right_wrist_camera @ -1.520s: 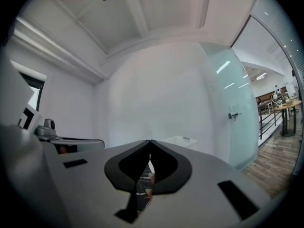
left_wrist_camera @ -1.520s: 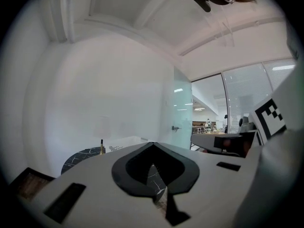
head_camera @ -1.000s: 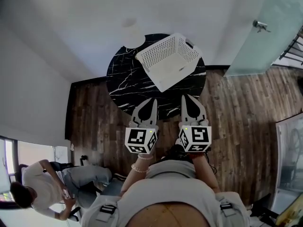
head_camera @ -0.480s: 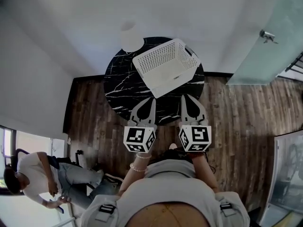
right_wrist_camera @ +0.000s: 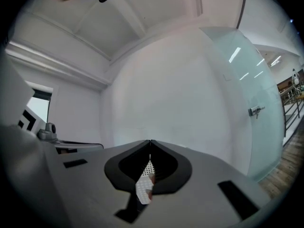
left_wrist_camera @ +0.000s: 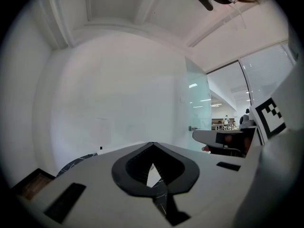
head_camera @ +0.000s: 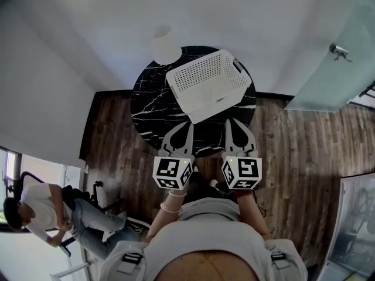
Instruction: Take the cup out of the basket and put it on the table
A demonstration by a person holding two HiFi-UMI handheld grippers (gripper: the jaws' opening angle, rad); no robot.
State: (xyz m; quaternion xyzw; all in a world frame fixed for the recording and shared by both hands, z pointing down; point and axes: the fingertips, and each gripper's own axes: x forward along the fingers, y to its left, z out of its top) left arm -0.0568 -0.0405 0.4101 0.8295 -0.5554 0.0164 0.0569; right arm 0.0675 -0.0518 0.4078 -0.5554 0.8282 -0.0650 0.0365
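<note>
1. Head view looks steeply down on a round black marbled bench standing on a wooden floor; a white perforated basket sits on the bench's far right part, skewed to its edge.
2. A white cup stands at the bench's far rim, just beside the basket's far left corner and outside it; whether the two touch I cannot tell; the basket's inside looks bare, as far as this view shows.
3. The left tongs and the right tongs are held side by side over the bench's near edge; both point toward the basket, near it but apart from it, and well apart from the cup.
4. Left gripper view shows the left tongs with jaws together at the tips and nothing between them; right gripper view shows the right tongs likewise closed and empty, with a sliver of the basket visible through the gap lower down.
5. Judging by how things lie, the cup is already out of the basket and on the bench, so the task's main part looks done; little seems left beyond drawing the tongs clear; if that white thing is not the task's cup, no other cup is visible and the basket would need a closer look.
</note>
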